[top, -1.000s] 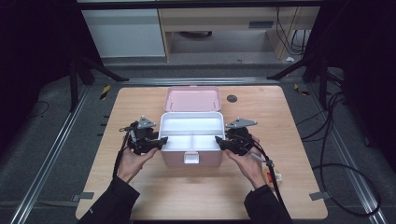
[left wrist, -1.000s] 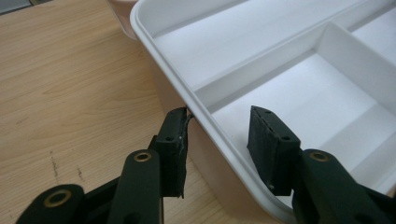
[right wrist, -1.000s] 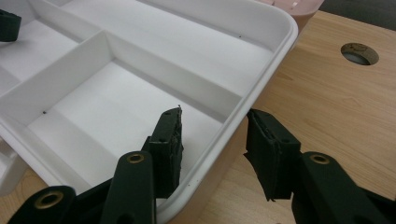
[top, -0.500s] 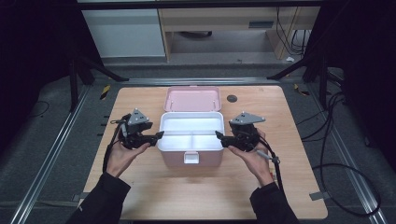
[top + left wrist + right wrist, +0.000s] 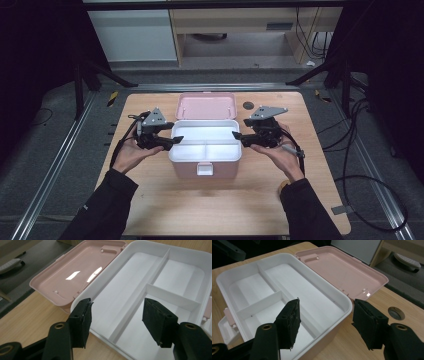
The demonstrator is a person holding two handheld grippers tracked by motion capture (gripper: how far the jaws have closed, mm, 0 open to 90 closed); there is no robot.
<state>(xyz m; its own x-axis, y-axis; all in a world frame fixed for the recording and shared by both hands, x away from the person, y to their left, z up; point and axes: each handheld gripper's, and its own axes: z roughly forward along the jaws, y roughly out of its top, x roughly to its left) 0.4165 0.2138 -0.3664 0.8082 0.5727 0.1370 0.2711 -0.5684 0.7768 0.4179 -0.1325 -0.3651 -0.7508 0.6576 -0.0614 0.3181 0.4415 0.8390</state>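
A pink box (image 5: pixel 204 169) stands open in the middle of the table, its pink lid (image 5: pixel 205 106) laid back flat behind it. A white divided tray (image 5: pixel 204 138) sits in its top, with one long and two small compartments, all bare. My left gripper (image 5: pixel 176 142) is open at the tray's left rim, its jaws straddling the rim (image 5: pixel 82 301). At the right rim my right gripper (image 5: pixel 236 137) is open too, one jaw over the tray (image 5: pixel 252 287) and one outside. Nothing is held.
The box's white front latch (image 5: pixel 204 170) hangs open. A round dark grommet (image 5: pixel 248 105) sits in the wooden table (image 5: pixel 200 210) right of the lid. Cables trail from both grippers. Metal rails and dark floor surround the table.
Both grippers have moved away from the person along the box's sides and risen to the tray's rim. The box has not moved.
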